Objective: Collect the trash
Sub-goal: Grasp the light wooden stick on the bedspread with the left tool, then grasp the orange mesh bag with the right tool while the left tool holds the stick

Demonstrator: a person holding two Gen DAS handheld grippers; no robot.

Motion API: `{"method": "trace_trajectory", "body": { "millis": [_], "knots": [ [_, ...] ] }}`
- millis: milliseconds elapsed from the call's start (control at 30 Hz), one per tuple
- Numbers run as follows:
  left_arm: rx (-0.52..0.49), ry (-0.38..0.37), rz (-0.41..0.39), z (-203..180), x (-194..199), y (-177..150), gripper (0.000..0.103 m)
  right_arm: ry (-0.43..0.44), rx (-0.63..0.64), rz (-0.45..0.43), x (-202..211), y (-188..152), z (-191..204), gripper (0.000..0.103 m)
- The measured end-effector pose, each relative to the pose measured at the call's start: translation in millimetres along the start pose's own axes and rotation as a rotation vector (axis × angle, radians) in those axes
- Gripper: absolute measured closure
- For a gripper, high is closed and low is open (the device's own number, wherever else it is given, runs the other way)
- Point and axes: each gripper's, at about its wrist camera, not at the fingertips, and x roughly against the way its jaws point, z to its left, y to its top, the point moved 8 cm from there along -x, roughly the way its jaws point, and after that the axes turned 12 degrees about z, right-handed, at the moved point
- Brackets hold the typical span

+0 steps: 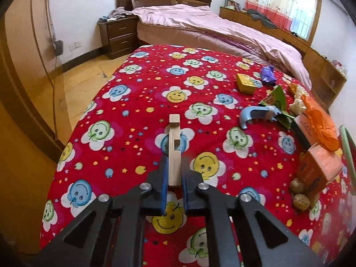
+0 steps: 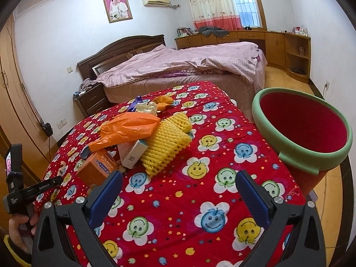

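Note:
In the left wrist view my left gripper (image 1: 174, 169) is shut on a pale wooden piece (image 1: 174, 146) that sticks forward over the red smiley-flower cloth (image 1: 133, 102). In the right wrist view my right gripper (image 2: 178, 182) stands open over the cloth (image 2: 200, 155), nothing between its blue pads. Ahead of it lies a trash pile: an orange plastic bag (image 2: 129, 126), yellow foam fruit netting (image 2: 166, 144), a white carton (image 2: 133, 153) and an orange box (image 2: 98, 166). A red bin with a green rim (image 2: 302, 131) stands at the right. A hand (image 2: 20, 222) holds the left gripper's handle at the lower left.
More litter lies right of the left gripper: a yellow box (image 1: 245, 83), a purple wrapper (image 1: 268, 74), a blue plastic piece (image 1: 253, 115), a green packet (image 1: 278, 99), two walnuts (image 1: 299, 193). A bed with pink bedding (image 1: 211, 26) lies beyond; wooden floor (image 1: 84, 77) is left.

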Motion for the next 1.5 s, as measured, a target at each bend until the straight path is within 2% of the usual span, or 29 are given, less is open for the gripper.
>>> {"method": "trace_trajectory", "body": {
  "millis": [167, 467, 767, 967, 1033, 1133, 1200, 1233, 1300, 1400, 1500],
  "knots": [
    [-0.039, -0.045, -0.034, -10.0, 12.3, 17.1, 0.093, 0.006, 0.013, 0.032, -5.4, 7.7, 13.3, 0.0],
    [-0.095, -0.111, -0.066, -35.3, 13.1, 47.5, 0.093, 0.005, 0.08, 0.074, -32.4, 43.8, 53.5, 0.0],
    [-0.121, -0.165, -0.06, -51.8, 2.6, 57.3, 0.093, 0.024, 0.169, 0.19, -85.6, 73.3, 78.6, 0.0],
    [-0.122, -0.167, -0.046, -54.1, -4.6, 55.4, 0.093, 0.003, 0.224, 0.232, -108.8, 83.9, 85.0, 0.0],
    [-0.119, -0.167, -0.044, -54.3, -5.5, 55.2, 0.094, 0.0, 0.237, 0.251, -113.6, 83.3, 88.0, 0.006],
    [-0.114, -0.165, -0.046, -54.6, -5.0, 55.5, 0.093, -0.006, 0.243, 0.259, -117.1, 81.4, 89.9, 0.023],
    [-0.116, -0.161, -0.05, -54.9, -3.7, 55.8, 0.093, 0.002, 0.244, 0.257, -116.9, 80.1, 90.2, 0.04],
    [-0.118, -0.159, -0.052, -55.4, -2.4, 55.6, 0.093, 0.009, 0.239, 0.253, -115.5, 79.5, 89.8, 0.044],
    [-0.121, -0.158, -0.057, -56.6, 0.8, 55.0, 0.093, 0.021, 0.235, 0.244, -113.3, 79.3, 89.6, 0.062],
    [-0.125, -0.16, -0.069, -58.7, 7.8, 54.4, 0.093, 0.038, 0.216, 0.22, -105.7, 81.8, 86.6, 0.072],
    [-0.129, -0.168, -0.081, -63.0, 16.5, 53.4, 0.093, 0.066, 0.189, 0.186, -89.8, 86.2, 82.1, 0.076]
  ]
}}
